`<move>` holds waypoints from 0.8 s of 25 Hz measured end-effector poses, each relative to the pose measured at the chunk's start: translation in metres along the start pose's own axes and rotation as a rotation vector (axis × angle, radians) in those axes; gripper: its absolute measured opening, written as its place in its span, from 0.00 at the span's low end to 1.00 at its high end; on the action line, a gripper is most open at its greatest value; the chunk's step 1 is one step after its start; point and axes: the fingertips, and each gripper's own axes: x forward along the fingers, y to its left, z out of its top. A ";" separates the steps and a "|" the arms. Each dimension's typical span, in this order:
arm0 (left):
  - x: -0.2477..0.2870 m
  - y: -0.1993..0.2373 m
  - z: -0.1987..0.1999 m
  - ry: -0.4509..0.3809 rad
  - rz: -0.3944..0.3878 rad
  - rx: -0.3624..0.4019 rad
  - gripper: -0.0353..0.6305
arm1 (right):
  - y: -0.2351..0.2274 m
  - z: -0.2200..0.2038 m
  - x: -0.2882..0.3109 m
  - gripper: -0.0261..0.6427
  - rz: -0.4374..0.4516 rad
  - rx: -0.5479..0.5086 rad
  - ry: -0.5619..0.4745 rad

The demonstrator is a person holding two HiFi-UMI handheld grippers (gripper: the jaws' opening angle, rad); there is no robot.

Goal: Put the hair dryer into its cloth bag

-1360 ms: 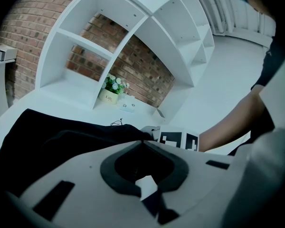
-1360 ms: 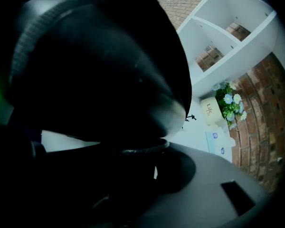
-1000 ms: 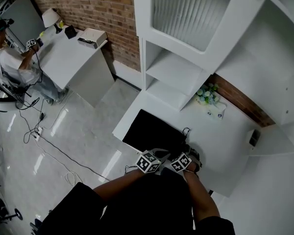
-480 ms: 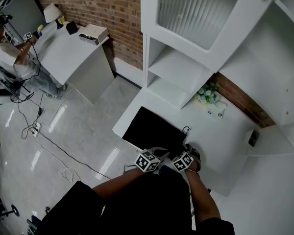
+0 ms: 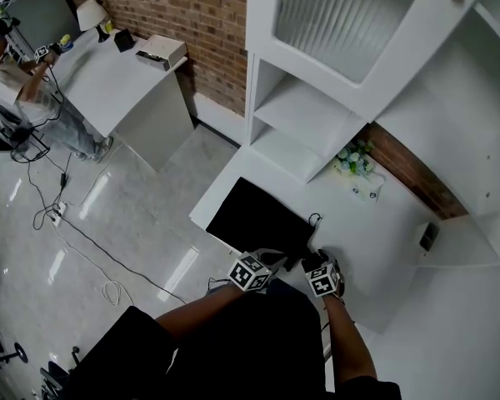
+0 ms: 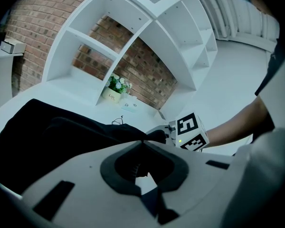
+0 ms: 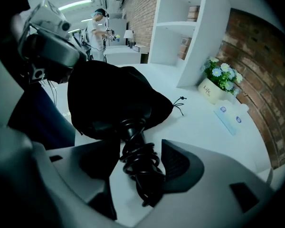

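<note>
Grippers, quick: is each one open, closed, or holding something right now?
Left gripper: shut on the edge of the cloth bag.
Right gripper: open; the hair dryer cord lies between its jaws, not gripped.

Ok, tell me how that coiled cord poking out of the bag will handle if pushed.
The cord lies in loose loops, so it'll probably flop and spring back rather than slide in whole. The cloth bag looks soft and will likely buckle.

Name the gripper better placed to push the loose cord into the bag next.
Right. The right gripper, jaws open, straddles the coiled cord outside the cloth bag; the left gripper is shut on its edge.
</note>
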 end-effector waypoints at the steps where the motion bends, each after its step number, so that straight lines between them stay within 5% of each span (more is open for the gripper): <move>1: 0.000 0.000 0.000 -0.001 0.000 -0.001 0.09 | 0.000 -0.001 -0.002 0.47 0.008 -0.002 -0.009; 20: 0.007 -0.004 -0.004 -0.005 0.016 -0.040 0.09 | 0.005 -0.019 0.016 0.47 0.222 -0.098 0.120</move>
